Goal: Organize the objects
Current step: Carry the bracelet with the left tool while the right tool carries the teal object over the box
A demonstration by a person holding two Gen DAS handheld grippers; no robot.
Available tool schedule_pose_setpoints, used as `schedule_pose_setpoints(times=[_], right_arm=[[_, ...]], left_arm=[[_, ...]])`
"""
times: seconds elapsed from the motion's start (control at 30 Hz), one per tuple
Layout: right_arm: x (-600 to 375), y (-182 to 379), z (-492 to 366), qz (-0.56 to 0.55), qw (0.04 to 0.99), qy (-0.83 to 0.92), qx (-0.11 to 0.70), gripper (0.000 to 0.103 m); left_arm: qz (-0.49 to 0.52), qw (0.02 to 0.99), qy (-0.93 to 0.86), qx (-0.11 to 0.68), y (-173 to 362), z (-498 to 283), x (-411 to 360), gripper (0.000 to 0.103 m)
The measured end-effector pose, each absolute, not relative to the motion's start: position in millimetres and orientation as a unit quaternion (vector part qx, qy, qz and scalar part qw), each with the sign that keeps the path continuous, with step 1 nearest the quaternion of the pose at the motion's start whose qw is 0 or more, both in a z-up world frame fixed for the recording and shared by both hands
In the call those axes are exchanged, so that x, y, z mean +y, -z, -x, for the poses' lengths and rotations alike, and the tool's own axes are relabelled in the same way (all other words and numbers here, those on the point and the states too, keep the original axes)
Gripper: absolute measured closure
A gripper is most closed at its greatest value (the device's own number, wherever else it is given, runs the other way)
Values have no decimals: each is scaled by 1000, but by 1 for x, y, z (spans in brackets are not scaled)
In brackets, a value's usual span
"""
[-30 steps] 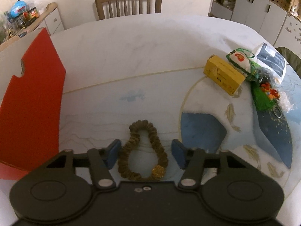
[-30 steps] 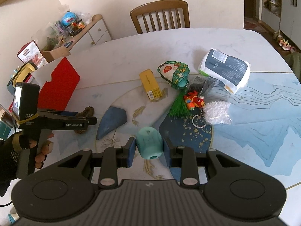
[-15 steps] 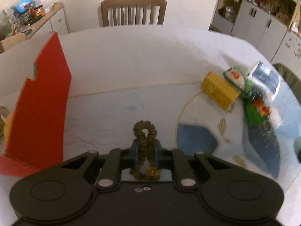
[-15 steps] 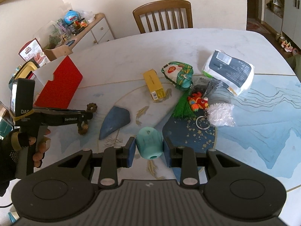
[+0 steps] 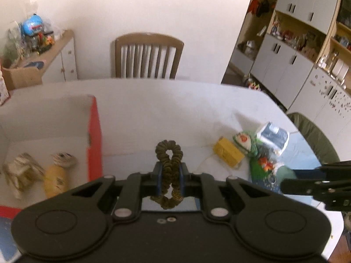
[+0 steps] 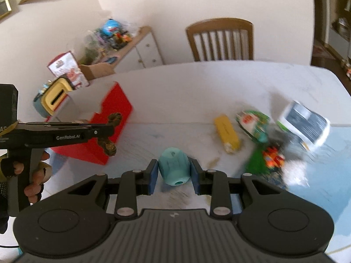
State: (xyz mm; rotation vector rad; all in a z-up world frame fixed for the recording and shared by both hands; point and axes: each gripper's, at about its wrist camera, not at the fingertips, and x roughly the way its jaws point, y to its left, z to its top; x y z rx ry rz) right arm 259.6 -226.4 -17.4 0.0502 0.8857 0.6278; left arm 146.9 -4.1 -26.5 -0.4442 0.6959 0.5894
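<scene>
My left gripper (image 5: 169, 178) is shut on a brown scrunchie (image 5: 169, 164) with a gold bead and holds it in the air, just right of the red box (image 5: 94, 140). It also shows in the right wrist view (image 6: 110, 131), in front of the red box (image 6: 109, 118). My right gripper (image 6: 174, 176) is shut on a teal rounded toy (image 6: 174, 168), held above the table. The box holds a yellow item (image 5: 54, 180) and a pale wrapped item (image 5: 22, 173).
On the right of the table (image 6: 197, 83) lie a yellow carton (image 6: 227, 135), a green pouch (image 6: 254, 123), a white and dark packet (image 6: 306, 126), a green tassel with an orange charm (image 6: 272, 157). A wooden chair (image 5: 149, 57) stands behind the table.
My left gripper closed on the scrunchie, lifted it off the table and carried it up beside the red box. My right gripper rose and moved left with the teal toy.
</scene>
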Motion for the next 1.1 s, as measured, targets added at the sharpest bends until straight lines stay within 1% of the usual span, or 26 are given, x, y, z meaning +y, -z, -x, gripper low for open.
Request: schedule_pose_setpoints(times=[0.23, 0.47, 0.7, 1.1], right_arm=[[-165, -10, -264, -9, 854, -337, 395, 72], [-91, -20, -268, 17, 848, -367, 382, 72], [-22, -9, -274, 40, 839, -376, 391, 72], [77, 36, -298, 105, 828, -360, 417, 72]], left_arm=[[210, 876, -302, 313, 2, -108, 27, 90], [218, 865, -326, 312, 3, -69, 69, 90], [226, 854, -344, 319, 17, -40, 111, 90], [227, 829, -363, 359, 57, -18, 175, 90]])
